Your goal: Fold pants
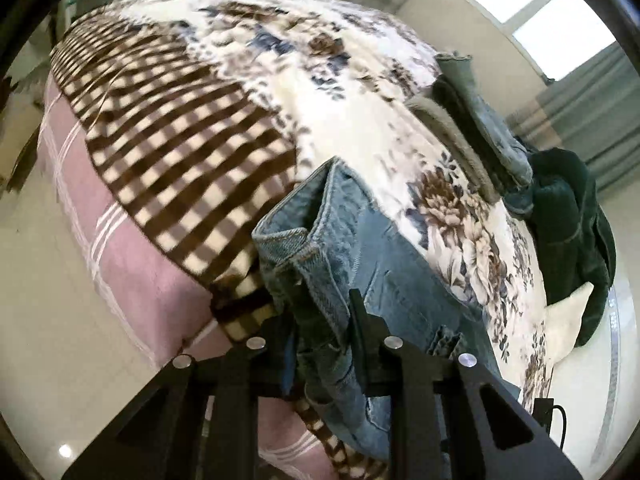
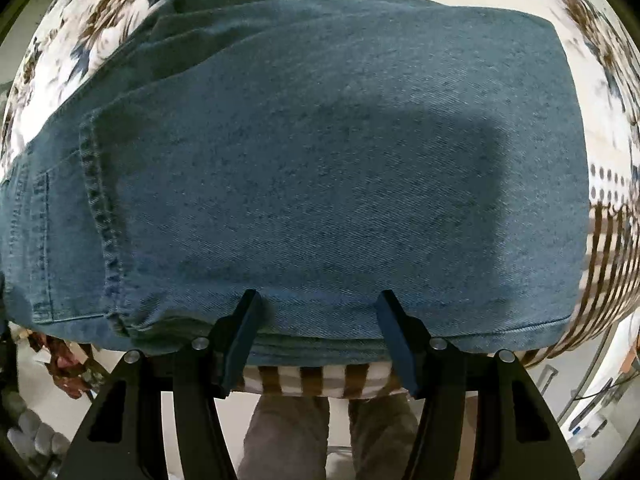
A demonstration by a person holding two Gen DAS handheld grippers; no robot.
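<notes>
Blue denim jeans (image 1: 320, 240) lie on a floral blanket (image 1: 280, 80) on a bed. In the left wrist view my left gripper (image 1: 320, 320) is shut on a bunched edge of the jeans, which stands up between its fingers near the bed's corner. In the right wrist view the jeans (image 2: 320, 160) lie flat and folded in layers, with a seam and a pocket at the left. My right gripper (image 2: 318, 300) is open, its fingers spread over the near folded edge of the jeans at the bed's edge.
A brown checked blanket (image 1: 172, 140) and a pink sheet (image 1: 132, 272) lie at the bed's left side. Grey, denim and dark green clothes (image 1: 560, 208) are piled at the bed's right. A person's legs (image 2: 320, 432) stand beside the bed below the right gripper.
</notes>
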